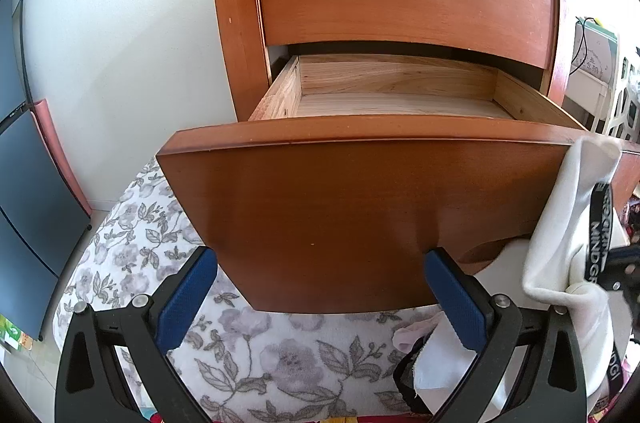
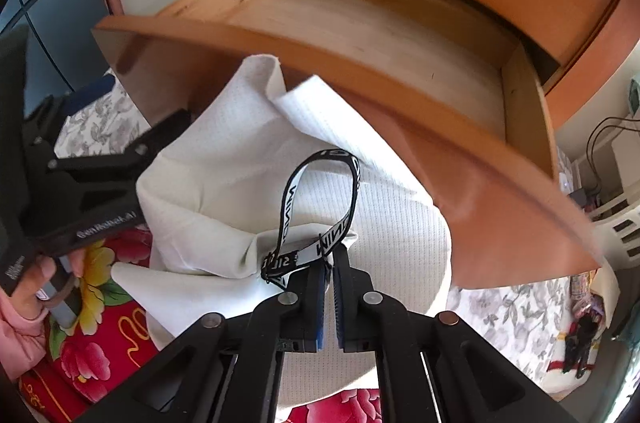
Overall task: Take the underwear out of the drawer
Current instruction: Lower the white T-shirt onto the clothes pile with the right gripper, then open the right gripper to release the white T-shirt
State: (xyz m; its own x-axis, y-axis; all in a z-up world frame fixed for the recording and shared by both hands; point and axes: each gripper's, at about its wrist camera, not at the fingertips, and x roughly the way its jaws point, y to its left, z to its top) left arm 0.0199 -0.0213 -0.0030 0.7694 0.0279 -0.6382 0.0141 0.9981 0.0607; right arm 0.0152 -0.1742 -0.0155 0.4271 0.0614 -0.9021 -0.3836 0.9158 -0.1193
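White mesh underwear (image 2: pixel 248 151), pinched at its black lettered waistband (image 2: pixel 316 251) by the right gripper (image 2: pixel 328 263). Jaws clenched on the elastic, pads nearly together, a loop of band standing free just ahead of the tips. Hangs wholly outside the drawer (image 2: pixel 440 127), in front of its wooden face and below its rim. Seen from the left wrist, drapes down past the right-hand corner of that face, long axis roughly vertical, with the band lower down on its right side.

Left gripper (image 1: pixel 320 271) released, blue pads spread wide, nothing between them. Frames the bottom edge of the drawer face in its own view; contact with the wood cannot be told. Held by a hand (image 2: pixel 32 283) in a pink sleeve, well to the left of the garment.

Drawer pulled fully out; bare pale boards across all of the floor on show, the strip right behind the front hidden from the left wrist.

Probably close to done: out of the drawer already, only the setting-down left. Nearer by far to the right hand, since gripped there. Downward and toward the floral bedspread (image 1: pixel 240 355) looks the likely path, perhaps beside the small heap of pink, black and white cloth (image 1: pixel 424 343) lying near the left gripper's right finger. Worth watching the loose fold closest to the drawer rim, which could snag.
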